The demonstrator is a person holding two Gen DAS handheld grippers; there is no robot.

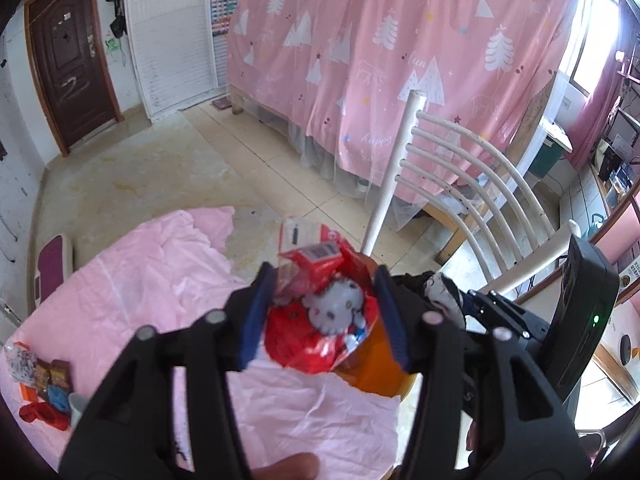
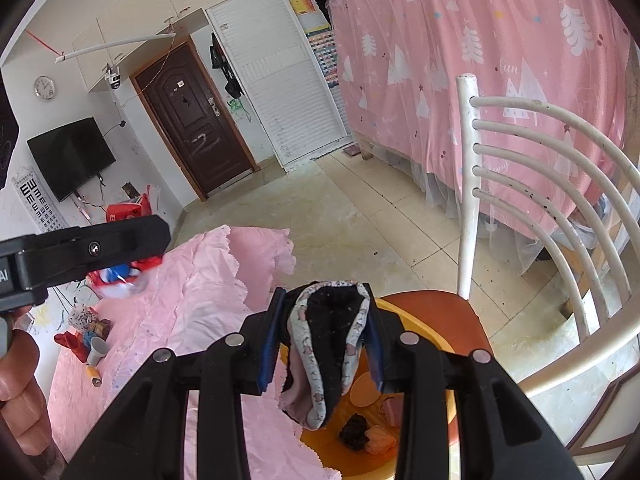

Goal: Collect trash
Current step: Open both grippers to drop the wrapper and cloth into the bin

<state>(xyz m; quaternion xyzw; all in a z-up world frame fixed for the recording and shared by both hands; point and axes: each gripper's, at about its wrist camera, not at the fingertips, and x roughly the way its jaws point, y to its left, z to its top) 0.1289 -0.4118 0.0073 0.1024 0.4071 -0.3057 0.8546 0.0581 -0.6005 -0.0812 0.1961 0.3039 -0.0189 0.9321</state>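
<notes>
Table [image 1: 168, 280] under wrinkled pink cloth; white chair [image 2: 560, 208] beside; left jaws parted around wrappers [image 1: 320, 312], right clamp sock [image 2: 328, 344].

The right gripper [image 2: 326, 330] has its jaws clamped on a folded black-and-patterned cloth [image 2: 326, 348] above an orange plastic bin [image 2: 424, 320], beside the pink-covered tabletop [image 2: 180, 320].

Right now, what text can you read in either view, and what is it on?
"happy": pink curtain
"AI": side of the left gripper
Rows of "E": eye chart
Too blurred or small: red wrapper print, wall clock numerals, wall calendar
</notes>
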